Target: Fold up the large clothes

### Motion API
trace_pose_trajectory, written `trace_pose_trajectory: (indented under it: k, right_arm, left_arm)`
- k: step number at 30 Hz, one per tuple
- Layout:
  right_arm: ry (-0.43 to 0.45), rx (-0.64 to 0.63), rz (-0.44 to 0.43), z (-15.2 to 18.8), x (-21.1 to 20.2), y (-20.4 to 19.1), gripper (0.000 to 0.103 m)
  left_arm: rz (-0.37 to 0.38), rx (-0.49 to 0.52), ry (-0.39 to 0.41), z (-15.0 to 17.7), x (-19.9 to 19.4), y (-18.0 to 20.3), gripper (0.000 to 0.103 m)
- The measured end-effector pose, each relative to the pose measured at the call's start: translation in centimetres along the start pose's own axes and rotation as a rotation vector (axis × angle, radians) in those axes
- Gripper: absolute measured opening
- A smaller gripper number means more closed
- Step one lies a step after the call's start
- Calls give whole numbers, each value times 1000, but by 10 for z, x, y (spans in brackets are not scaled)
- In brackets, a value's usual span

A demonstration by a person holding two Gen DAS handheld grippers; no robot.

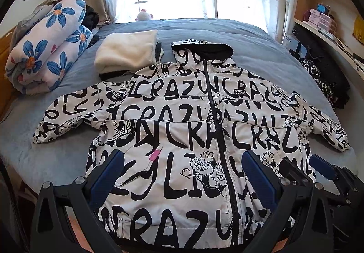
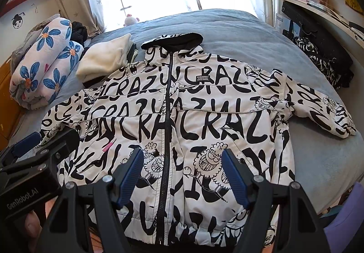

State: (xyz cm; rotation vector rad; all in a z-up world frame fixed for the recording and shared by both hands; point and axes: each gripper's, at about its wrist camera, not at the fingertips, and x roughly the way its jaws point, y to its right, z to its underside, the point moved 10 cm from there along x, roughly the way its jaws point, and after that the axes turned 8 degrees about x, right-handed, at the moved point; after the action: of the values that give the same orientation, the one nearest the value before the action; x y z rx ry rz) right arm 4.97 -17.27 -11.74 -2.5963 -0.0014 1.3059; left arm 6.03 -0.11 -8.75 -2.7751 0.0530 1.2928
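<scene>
Nearest the camera is the elastic hem of the white zip-up hooded jacket printed with black lettering and cartoon figures point(image 1: 182, 139), which lies flat and face up on the grey-blue bedspread point(image 1: 261, 48), hem at the near edge, hood toward the far window, both sleeves spread out sideways. At the left, the left gripper point(image 1: 182, 184) hovers over the lower front with its blue-padded fingers point(image 1: 107, 175) spread wide and nothing between them; to the right, the right gripper point(image 2: 183, 175) hangs over the zip and right panel, equally wide open and empty. Far left on the bed sit a rolled floral quilt with blue flowers point(image 1: 50, 46) and a folded cream fleece point(image 1: 127, 50), which touches the jacket's left shoulder. The jacket looks light, padded and soft, with a smooth shell likely to slip between the pads, so thin single layers would be a poor hold. Better holds seem to be the left sleeve's cuff point(image 1: 43, 132), the shoulder seam, or the gathered hem, where the fabric bunches thicker
</scene>
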Motion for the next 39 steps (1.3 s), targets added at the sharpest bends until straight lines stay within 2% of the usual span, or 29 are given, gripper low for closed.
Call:
trace_pose_trajectory:
  k: [21,27,31,39]
  right_arm:
    - [-3,5,-3,0,1,1,71]
    - [-3,5,-3,-1,1,2,71]
    - [-4,6,-2,-1,1,2,71]
    - [-4,4,-4,-2,0,2,71]
  left_arm:
    - [0,1,4,2,0,0,102]
    - [20,-8,16,4,-1,-4,102]
    - [38,-24,2,4,0,1,102]
    - [26,-26,-30,7,7,6,102]
